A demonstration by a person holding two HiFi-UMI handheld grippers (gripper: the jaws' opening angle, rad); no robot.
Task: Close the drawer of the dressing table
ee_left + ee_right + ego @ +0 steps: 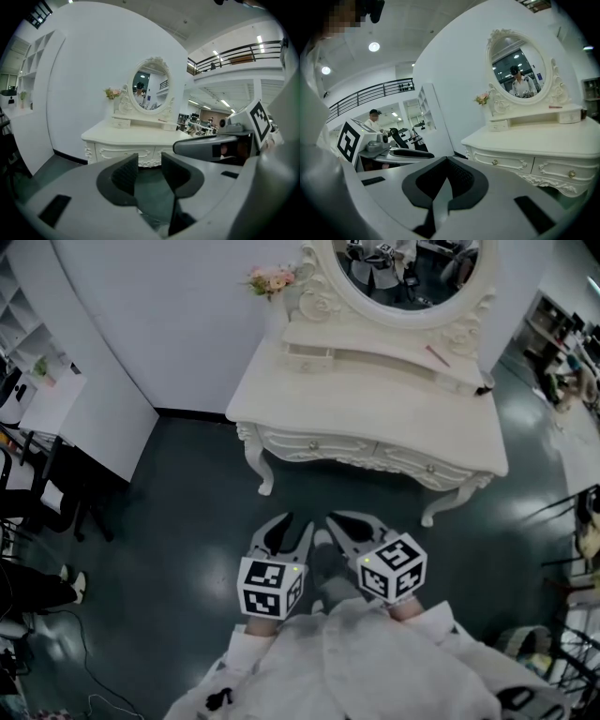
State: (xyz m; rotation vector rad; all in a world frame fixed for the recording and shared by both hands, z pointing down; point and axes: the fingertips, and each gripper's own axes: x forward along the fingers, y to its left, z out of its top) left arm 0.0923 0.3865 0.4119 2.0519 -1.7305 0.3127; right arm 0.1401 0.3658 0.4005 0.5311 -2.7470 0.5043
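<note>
The white dressing table (375,399) with its oval mirror (403,273) stands ahead of me on the dark floor. On its upper shelf, the small left drawer (309,357) sticks out a little; it also shows in the left gripper view (121,123) and the right gripper view (498,125). The two front drawers with knobs (314,444) look flush. Both grippers hang low, well short of the table. My left gripper (289,532) (149,171) is open with nothing between its pads. My right gripper (349,526) (447,180) is shut and empty.
Pink flowers (272,279) sit at the table's back left corner and a pink pen (438,355) lies on the shelf. A white shelf unit (28,334) and black chairs (37,493) stand at the left. Racks and clutter (572,521) line the right.
</note>
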